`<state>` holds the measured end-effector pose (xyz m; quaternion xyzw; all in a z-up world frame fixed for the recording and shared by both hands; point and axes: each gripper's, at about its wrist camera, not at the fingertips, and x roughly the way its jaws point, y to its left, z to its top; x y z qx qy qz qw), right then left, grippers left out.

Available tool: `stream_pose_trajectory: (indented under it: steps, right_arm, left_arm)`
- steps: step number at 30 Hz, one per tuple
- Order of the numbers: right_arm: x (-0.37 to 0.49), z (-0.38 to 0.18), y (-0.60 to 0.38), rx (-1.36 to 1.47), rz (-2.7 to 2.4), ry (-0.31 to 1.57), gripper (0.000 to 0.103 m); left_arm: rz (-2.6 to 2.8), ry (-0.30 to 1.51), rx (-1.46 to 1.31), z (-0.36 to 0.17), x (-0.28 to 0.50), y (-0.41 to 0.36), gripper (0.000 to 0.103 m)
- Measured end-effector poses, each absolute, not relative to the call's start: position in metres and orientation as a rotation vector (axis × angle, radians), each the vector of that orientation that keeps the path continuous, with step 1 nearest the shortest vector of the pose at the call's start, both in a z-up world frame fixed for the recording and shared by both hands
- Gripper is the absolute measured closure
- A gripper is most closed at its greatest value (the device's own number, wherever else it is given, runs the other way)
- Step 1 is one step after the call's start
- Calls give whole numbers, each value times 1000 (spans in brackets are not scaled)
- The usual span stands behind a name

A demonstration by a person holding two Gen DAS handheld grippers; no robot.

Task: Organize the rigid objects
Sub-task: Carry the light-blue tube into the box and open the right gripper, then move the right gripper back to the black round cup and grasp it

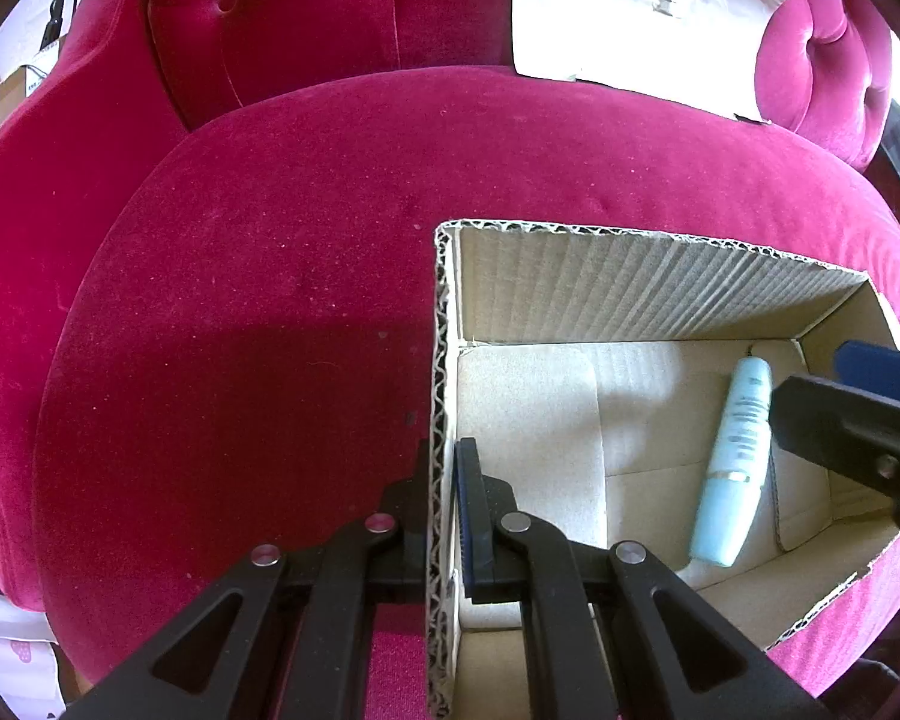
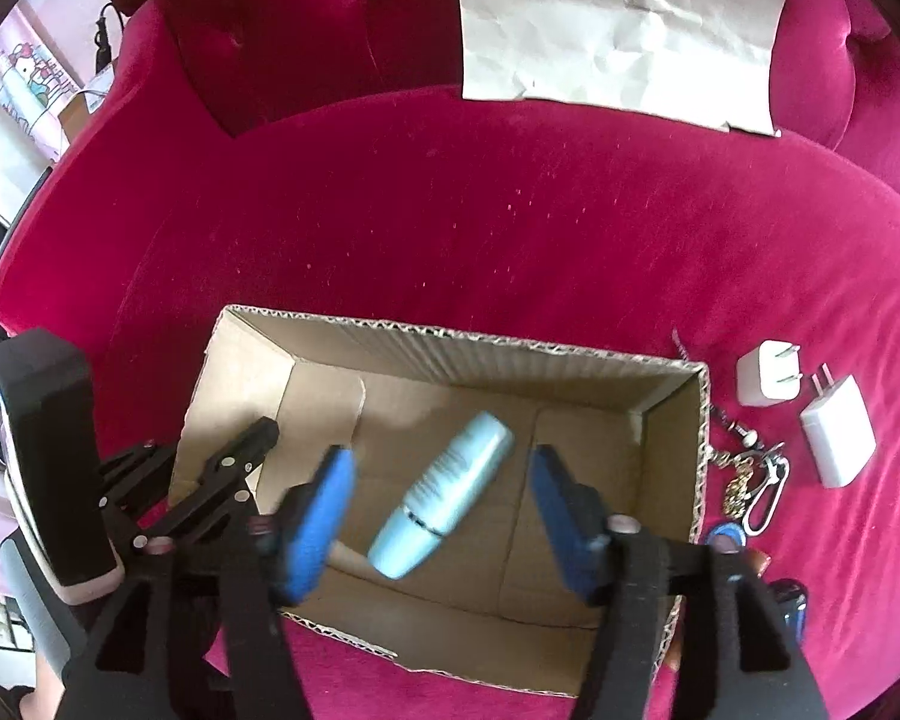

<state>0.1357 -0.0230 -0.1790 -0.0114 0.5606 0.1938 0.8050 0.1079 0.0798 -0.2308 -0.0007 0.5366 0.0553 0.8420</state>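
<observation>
An open cardboard box (image 1: 630, 237) (image 2: 450, 360) sits on a pink velvet seat. My left gripper (image 1: 444, 480) is shut on the box's left wall, one finger outside and one inside; in the right wrist view it (image 2: 234, 462) shows at the box's left edge. A light blue tube (image 1: 735, 462) (image 2: 444, 510) is inside the box, slightly blurred. My right gripper (image 2: 441, 462) stands open over the box, its blue pads (image 2: 324, 516) well apart on either side of the tube and not touching it. One of its fingers (image 1: 828, 426) enters the left wrist view from the right.
Right of the box lie two white plug chargers (image 2: 768, 381) (image 2: 837, 438), a key ring with a carabiner (image 2: 756, 486) and a small blue thing (image 2: 726, 534). A creased pale sheet (image 2: 618, 30) leans on the sofa back. Bare pink cushion (image 2: 450, 210) lies beyond the box.
</observation>
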Motion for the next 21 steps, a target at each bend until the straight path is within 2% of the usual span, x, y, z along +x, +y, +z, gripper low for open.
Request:
stream_pose_trajectory:
  steps: [4, 21]
  right_arm:
    - [134, -171, -26, -36, 407, 1163, 1]
    - [132, -134, -91, -34, 224, 1128, 0]
  left_arm:
    - [118, 1134, -2, -230, 108, 79, 97]
    - [118, 1133, -2, -228, 108, 79, 97]
